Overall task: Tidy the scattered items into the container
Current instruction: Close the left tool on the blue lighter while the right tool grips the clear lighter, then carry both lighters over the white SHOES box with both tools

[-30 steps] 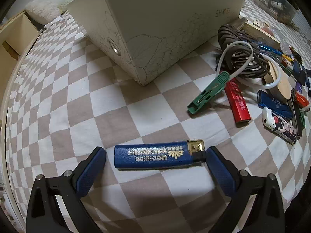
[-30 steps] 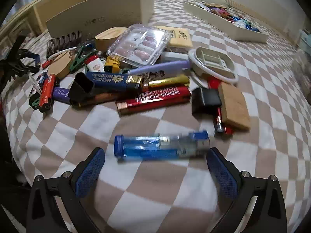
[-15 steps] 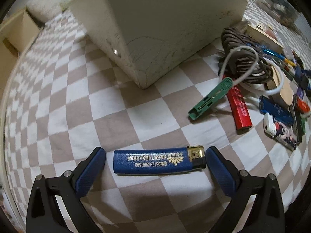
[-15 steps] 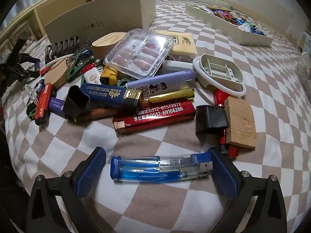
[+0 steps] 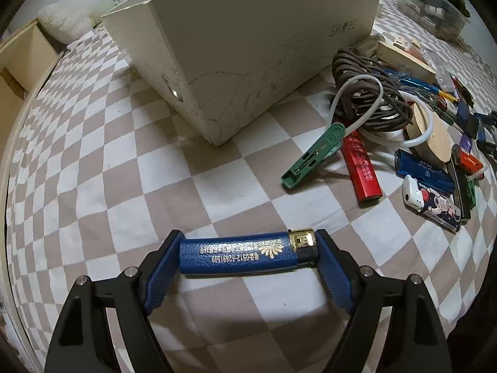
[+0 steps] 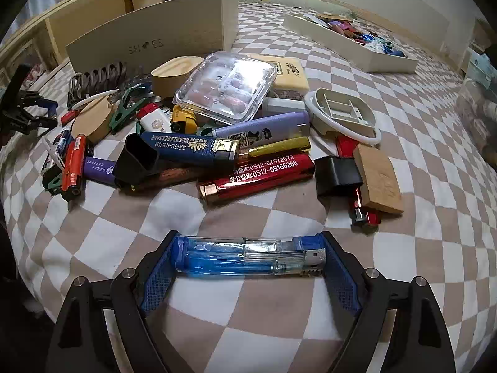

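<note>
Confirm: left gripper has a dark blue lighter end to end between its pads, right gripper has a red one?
Not quite. The right gripper is closing on a clear blue lighter, not a red one, per the right wrist view. The left gripper does have the dark blue lighter.

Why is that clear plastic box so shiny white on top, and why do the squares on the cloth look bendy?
Right wrist view: a light glares off the clear plastic box. Both views: the fisheye lens curves the checked cloth toward the edges; corners go dark.
</note>
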A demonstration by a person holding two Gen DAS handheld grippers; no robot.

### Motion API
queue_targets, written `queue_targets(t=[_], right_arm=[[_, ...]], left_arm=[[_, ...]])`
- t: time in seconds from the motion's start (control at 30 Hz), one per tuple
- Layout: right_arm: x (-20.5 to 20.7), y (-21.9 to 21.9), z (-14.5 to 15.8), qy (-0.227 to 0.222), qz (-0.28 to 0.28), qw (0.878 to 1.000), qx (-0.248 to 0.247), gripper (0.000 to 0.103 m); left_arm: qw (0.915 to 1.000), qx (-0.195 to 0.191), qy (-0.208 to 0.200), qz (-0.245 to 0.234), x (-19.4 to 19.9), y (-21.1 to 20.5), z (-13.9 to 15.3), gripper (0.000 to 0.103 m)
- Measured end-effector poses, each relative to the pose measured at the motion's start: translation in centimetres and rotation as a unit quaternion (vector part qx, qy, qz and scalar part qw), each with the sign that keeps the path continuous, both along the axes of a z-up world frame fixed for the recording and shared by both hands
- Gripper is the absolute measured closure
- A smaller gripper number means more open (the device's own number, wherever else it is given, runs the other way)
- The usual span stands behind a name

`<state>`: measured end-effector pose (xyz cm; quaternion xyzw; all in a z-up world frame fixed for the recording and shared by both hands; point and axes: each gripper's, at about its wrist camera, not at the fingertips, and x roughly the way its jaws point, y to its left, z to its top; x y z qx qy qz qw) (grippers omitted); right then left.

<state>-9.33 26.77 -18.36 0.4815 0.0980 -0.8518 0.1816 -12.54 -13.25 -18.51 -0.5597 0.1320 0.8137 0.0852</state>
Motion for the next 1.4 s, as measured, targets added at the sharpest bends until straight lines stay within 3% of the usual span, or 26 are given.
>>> queue_targets(t=[0.33,0.57,0.67,0.9,1.17,1.4], right_arm=[[2.1,-0.4,0.2,0.006,-0.039,0.999,-0.017,0.016],[3.0,-1.3,0.6,0.004,-0.051,0.999,-0.011,0.016],[3.7,-1.8,0.8,0.000,-0.054,0.998,-0.013,0.016],[4.7,-3.6,1.1,-0.005,-0.049,0.999,-0.016,0.016],[5.4,-6.1,1.9,-0.012,-0.033,0.999,-0.035,0.016],[4.2,-8.3,5.3,0.021,-0.029,0.997,-0.073,0.016]], left_arm=[[0.9992,-0.020,-0.007,0.034,1.5,0.4,0.3,0.019],[0.9968,-0.004,-0.029,0.075,2.3,1.1,0.6,0.019],[0.9931,0.026,-0.044,0.106,2.6,1.7,0.9,0.019],[0.9981,0.022,-0.039,0.042,5.2,8.4,1.4,0.019],[0.9972,0.071,-0.021,0.007,6.0,13.1,4.1,0.019],[0.9934,0.103,0.037,0.033,4.7,13.5,8.5,0.019]])
